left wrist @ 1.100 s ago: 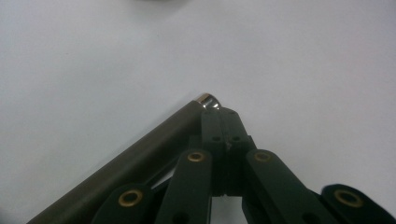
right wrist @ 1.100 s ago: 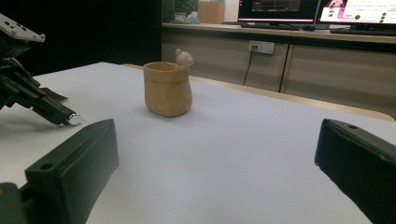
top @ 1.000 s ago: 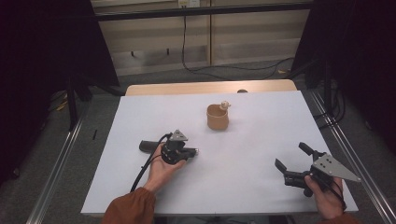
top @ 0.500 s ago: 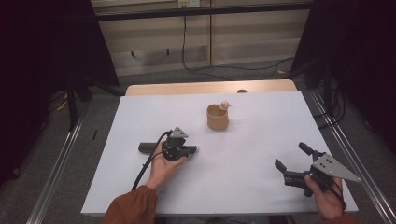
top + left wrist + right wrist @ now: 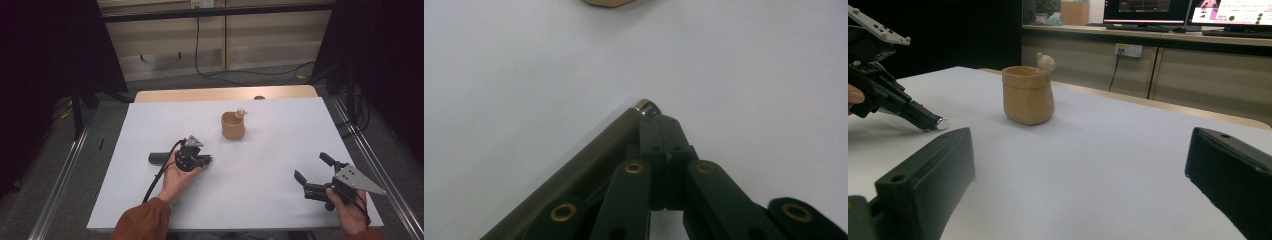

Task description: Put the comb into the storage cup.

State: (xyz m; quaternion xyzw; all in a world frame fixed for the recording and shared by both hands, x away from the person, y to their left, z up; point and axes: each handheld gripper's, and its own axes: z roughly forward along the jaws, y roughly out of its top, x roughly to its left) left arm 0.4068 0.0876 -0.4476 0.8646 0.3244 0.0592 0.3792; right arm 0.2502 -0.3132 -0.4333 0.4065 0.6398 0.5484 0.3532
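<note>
A tan cup (image 5: 233,126) with a small figure on its rim stands upright on the white table (image 5: 280,145), a little behind the middle. My left gripper (image 5: 207,160) rests low on the table in front of the cup, its jaws shut on each other. A dark rod (image 5: 157,158) with a silver tip lies along and under it. In the left gripper view the rod (image 5: 589,155) runs beside the closed left gripper (image 5: 667,122), not between its jaws. My right gripper (image 5: 310,165) is at the front right, open and empty. Through the right gripper (image 5: 1080,140) I see the cup (image 5: 1028,95) and the rod (image 5: 928,120).
A wooden strip (image 5: 225,93) borders the table's far edge. Metal rails (image 5: 65,165) run along both sides, and a cable (image 5: 210,60) lies on the floor behind. Monitors (image 5: 1148,10) stand on a counter beyond the table.
</note>
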